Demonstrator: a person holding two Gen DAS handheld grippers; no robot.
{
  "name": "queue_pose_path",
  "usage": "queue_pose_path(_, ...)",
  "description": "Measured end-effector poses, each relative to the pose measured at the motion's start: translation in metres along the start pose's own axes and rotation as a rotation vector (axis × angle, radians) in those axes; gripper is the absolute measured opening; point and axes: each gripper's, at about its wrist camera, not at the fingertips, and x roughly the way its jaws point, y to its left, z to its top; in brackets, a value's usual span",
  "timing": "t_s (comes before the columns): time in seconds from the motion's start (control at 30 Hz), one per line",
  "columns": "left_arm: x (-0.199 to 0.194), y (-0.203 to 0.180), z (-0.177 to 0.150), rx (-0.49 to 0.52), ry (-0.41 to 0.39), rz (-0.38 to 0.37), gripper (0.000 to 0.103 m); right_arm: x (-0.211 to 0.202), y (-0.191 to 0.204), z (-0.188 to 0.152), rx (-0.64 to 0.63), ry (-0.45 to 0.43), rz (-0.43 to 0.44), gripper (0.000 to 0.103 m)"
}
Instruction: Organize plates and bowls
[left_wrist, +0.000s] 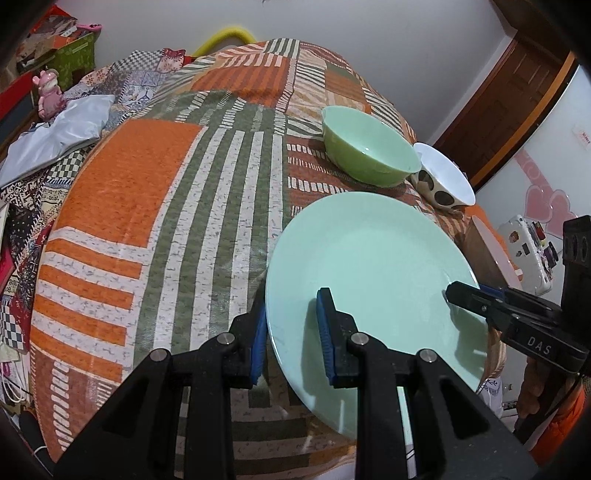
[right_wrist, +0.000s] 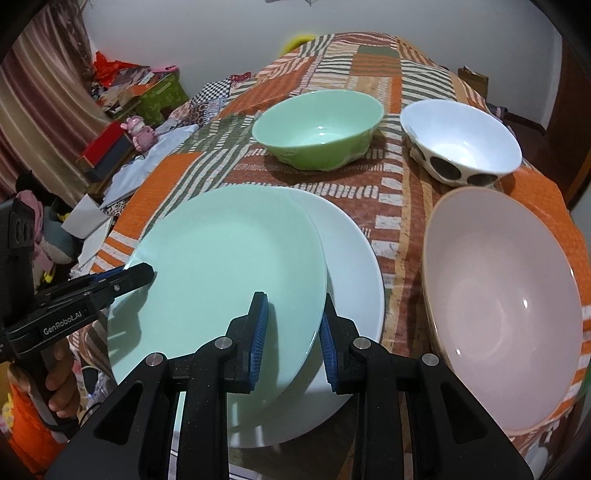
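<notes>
Patchwork cloth (right_wrist: 399, 206) in orange, green and white covers the table and fills most of both views; we treat it as the ground on which everything stands. On its right side, nearest the right wrist camera, we see the pink bowl (right_wrist: 502, 295), the largest vessel, upright, with a tan rim. Next in size comes the white plate (right_wrist: 354, 258), lying flat on the cloth just beside the pink bowl. Over it we see the mint plate (right_wrist: 229, 266), tilted, its right part overlapping the white plate; whether the two touch we cannot tell. We hold the mint plate by two opposite edges. The left gripper (left_wrist: 291, 339) is clamped on its left rim, one blue pad above and one below. The right gripper (right_wrist: 291, 339) is clamped on its right rim in the same way, with the white plate showing beyond the outer finger. Toward the far side stands the green bowl (right_wrist: 317, 129), upright, well apart from the plates. To its right, near but not touching in the right wrist view, stands the white bowl with dark spots (right_wrist: 461, 147), slightly tilted. A hand (right_wrist: 62, 380) grips the handle of the left gripper at the frame's lower left.
</notes>
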Motion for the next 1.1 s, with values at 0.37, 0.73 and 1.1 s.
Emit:
queue_pose_path(0.37, 0.013, -0.007, 0.004, 0.015, 0.011, 0.006, 0.024, -0.003, -0.004, -0.008, 0.031, -0.027, -0.024, 0.025)
queue_pose_path(0.73, 0.014, -0.014, 0.003, 0.039, 0.009, 0.036, 0.024, -0.011, -0.008, -0.013, 0.038, -0.038, -0.009, 0.025)
queue_pose_path(1.1, -0.025, -0.031, -0.002, 0.097, -0.076, 0.072, 0.029, -0.045, -0.005, -0.016, -0.004, -0.125, -0.008, 0.026)
